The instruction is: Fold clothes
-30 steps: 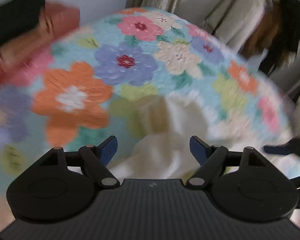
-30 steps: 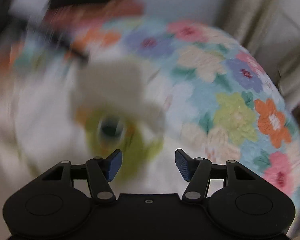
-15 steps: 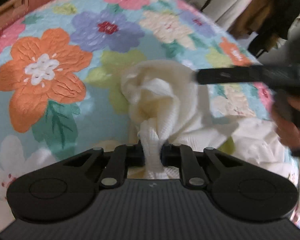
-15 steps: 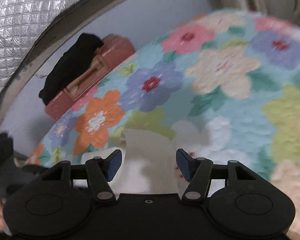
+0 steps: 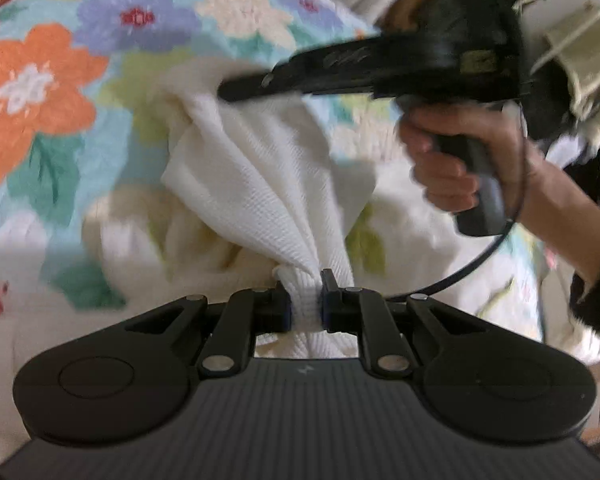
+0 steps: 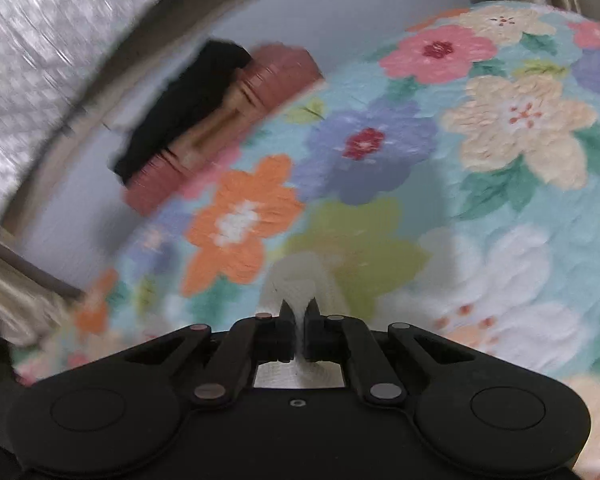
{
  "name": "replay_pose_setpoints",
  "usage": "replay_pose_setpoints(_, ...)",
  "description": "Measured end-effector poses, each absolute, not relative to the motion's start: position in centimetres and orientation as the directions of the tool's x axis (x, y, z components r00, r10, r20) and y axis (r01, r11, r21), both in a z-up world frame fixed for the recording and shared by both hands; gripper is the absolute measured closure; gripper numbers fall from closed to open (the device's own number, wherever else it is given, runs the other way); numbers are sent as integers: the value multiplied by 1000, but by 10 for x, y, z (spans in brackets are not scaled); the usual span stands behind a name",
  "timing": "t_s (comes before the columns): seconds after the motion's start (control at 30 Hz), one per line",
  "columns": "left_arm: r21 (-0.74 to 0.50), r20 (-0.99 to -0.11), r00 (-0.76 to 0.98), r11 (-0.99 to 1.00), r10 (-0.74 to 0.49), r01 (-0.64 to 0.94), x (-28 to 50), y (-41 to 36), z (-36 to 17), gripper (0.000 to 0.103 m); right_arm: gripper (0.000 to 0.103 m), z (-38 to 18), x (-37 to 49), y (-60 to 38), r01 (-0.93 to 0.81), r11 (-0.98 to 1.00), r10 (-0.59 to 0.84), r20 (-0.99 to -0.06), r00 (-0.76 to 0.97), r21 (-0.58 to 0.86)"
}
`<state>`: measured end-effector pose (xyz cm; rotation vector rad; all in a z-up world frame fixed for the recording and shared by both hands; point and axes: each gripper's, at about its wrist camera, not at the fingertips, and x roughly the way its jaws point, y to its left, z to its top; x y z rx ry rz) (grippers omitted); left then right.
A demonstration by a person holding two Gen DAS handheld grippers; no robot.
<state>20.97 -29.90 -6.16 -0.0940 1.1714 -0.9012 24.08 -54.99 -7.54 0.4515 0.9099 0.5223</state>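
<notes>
Above the flowered bed [image 5: 52, 92], my left gripper [image 5: 305, 304] and right gripper [image 6: 298, 330] each pinch the white garment [image 5: 256, 176]; the thin right-side bite could slip under tension.

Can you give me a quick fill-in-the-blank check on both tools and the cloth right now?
1. The left tool is ____ on the white ribbed knit garment.
2. The right tool grips the same ____ fabric.
3. The garment lies over a ____-patterned bedspread.

Missing words: shut; white; flower
</notes>
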Motion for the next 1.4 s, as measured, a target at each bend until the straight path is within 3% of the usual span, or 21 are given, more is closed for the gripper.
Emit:
replay_pose_setpoints(0.1, -498, -758, 86, 660, -646, 562, 200, -285, -56, 85, 97, -65, 204, -554, -272, 728, 667, -557, 495, 630)
replay_pose_setpoints(0.23, -464, -740, 168, 675, -651, 574, 194, -253, -30, 52, 97, -51, 141, -559, -298, 708, 686, -522, 507, 641)
replay_pose_setpoints(0.27, -437, -744, 201, 691, -637, 576, 195, -247, -26, 48, 97, -51, 126, -558, -296, 720, 673, -527, 519, 628)
replay_pose_setpoints(0.4, -340, -756, 301, 742, -581, 578, 207, -238, -21, 44, 98, -67, 88, -556, -299, 736, 665, -566, 487, 607)
replay_pose_setpoints(0.6, -331, -759, 319, 759, -567, 561, 225, -248, -48, 38, 98, -96, 72, -556, -287, 764, 645, -660, 386, 579)
replay_pose_setpoints(0.73, -360, -811, 189, 726, -554, 586, 236, -274, -73, 26, 98, -95, 71, -562, -271, 779, 625, -666, 408, 565)
replay_pose_setpoints(0.8, -304, -841, 205, 751, -501, 586, 238, -285, -84, 23, 98, -92, 71, -564, -278, 780, 624, -658, 421, 561)
replay_pose_setpoints(0.83, -264, -852, 225, 761, -472, 593, 238, -290, -89, 23, 98, -90, 72, -563, -285, 781, 623, -657, 425, 556)
replay_pose_setpoints(0.9, -165, -864, 280, 761, -418, 628, 237, -302, -96, 33, 98, -86, 74, -561, -304, 791, 612, -661, 435, 532)
replay_pose_setpoints(0.97, -96, -864, 320, 752, -388, 653, 237, -309, -97, 71, 98, -81, 78, -559, -332, 805, 593, -668, 450, 492)
replay_pose_setpoints(1.0, -80, -861, 332, 746, -386, 661, 238, -312, -96, 78, 97, -78, 79, -558, -347, 812, 583, -670, 459, 469)
replay_pose_setpoints(1.13, -116, -857, 334, 779, -392, 616, 255, -307, -84, 87, 91, -59, 79, -546, -456, 848, 501, -693, 518, 271)
replay_pose_setpoints(1.3, -42, -847, 404, 800, -347, 599, 265, -305, -74, 91, 48, -56, 105, -546, -455, 858, 480, -685, 548, 238)
replay_pose_setpoints(1.4, 43, -814, 494, 817, -305, 575, 272, -307, -58, 91, 43, -64, 132, -544, -450, 854, 490, -694, 528, 260)
